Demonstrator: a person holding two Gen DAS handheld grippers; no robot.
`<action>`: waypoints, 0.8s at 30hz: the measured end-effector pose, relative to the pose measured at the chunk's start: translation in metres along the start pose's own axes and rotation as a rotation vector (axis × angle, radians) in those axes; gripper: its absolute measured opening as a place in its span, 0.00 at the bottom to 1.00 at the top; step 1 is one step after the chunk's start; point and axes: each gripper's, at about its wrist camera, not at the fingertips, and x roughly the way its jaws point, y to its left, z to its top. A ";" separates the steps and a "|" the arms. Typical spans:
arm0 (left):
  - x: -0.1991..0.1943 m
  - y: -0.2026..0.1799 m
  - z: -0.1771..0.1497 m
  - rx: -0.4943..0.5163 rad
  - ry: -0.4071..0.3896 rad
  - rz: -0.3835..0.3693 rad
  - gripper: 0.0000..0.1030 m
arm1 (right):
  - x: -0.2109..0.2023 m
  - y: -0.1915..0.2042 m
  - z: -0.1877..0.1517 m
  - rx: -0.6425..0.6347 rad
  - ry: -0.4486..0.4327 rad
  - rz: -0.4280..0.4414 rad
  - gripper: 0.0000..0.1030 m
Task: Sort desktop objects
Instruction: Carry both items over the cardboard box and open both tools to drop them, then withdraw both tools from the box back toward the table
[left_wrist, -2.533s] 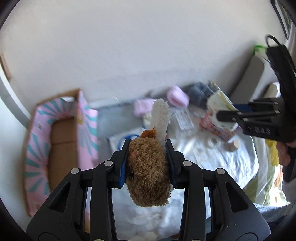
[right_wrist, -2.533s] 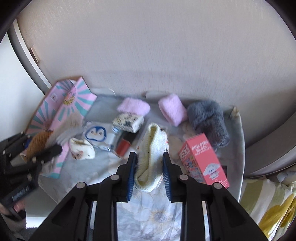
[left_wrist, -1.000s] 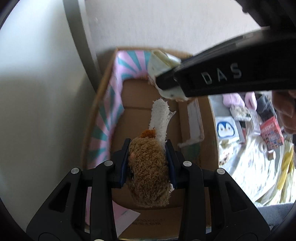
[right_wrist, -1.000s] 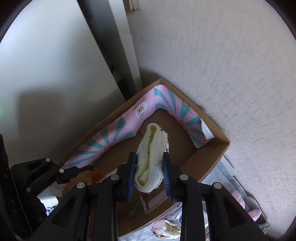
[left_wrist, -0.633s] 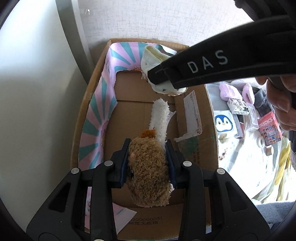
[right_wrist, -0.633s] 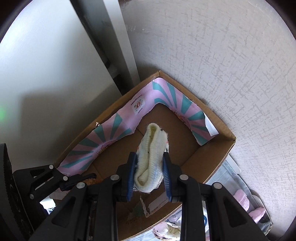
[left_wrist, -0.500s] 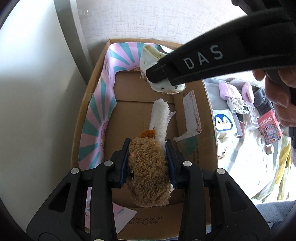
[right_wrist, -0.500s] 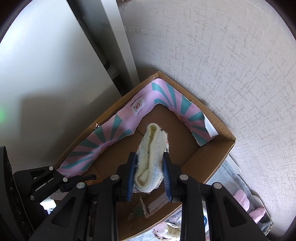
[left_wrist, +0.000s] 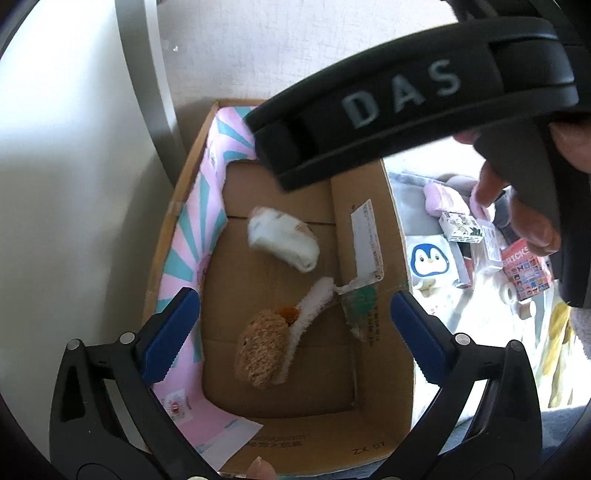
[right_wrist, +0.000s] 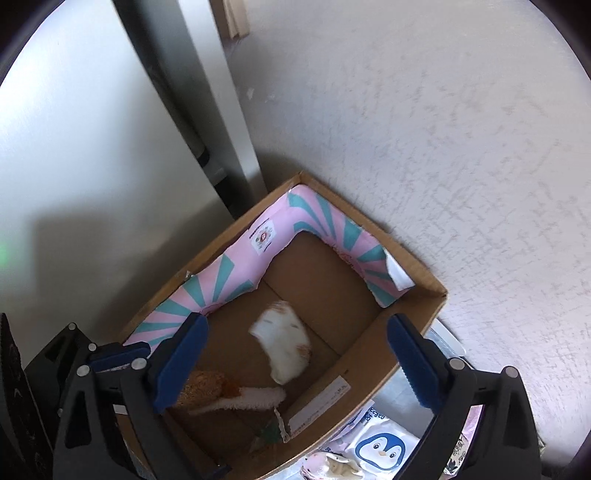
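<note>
**Two soft toys lie in the cardboard box, both grippers spread above it**

The brown plush toy (left_wrist: 263, 352) with its white fuzzy tail lies on the floor of the cardboard box (left_wrist: 400, 258), low in the centre of the left wrist frame. The cream knitted sock (left_wrist: 282, 240) lies apart from it, higher up in the box near the middle of the frame; its outline is blurred in both views. In the right wrist frame the sock (right_wrist: 282, 345) sits centre and the plush toy (right_wrist: 201, 391) lower left, partly behind a blue pad.

The left gripper (left_wrist: 295, 338) has its jaws wide apart and holds nothing. The right gripper (right_wrist: 297, 356) is likewise spread and empty above the box (right_wrist: 424, 291).

A pink and teal striped liner (left_wrist: 188, 251) covers the box's left walls. At the right edge of the left wrist frame lie a penguin pack (left_wrist: 428, 260) and a red bricks box (left_wrist: 526, 271).
</note>
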 end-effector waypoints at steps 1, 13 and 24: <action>-0.001 -0.001 0.000 0.001 -0.003 0.006 1.00 | -0.004 -0.001 0.000 0.003 -0.007 -0.001 0.94; -0.029 -0.001 0.004 -0.060 -0.073 0.012 1.00 | -0.073 -0.004 -0.024 -0.034 -0.116 -0.118 0.94; -0.065 -0.020 0.017 -0.016 -0.132 0.003 1.00 | -0.146 -0.050 -0.099 0.039 -0.160 -0.110 0.94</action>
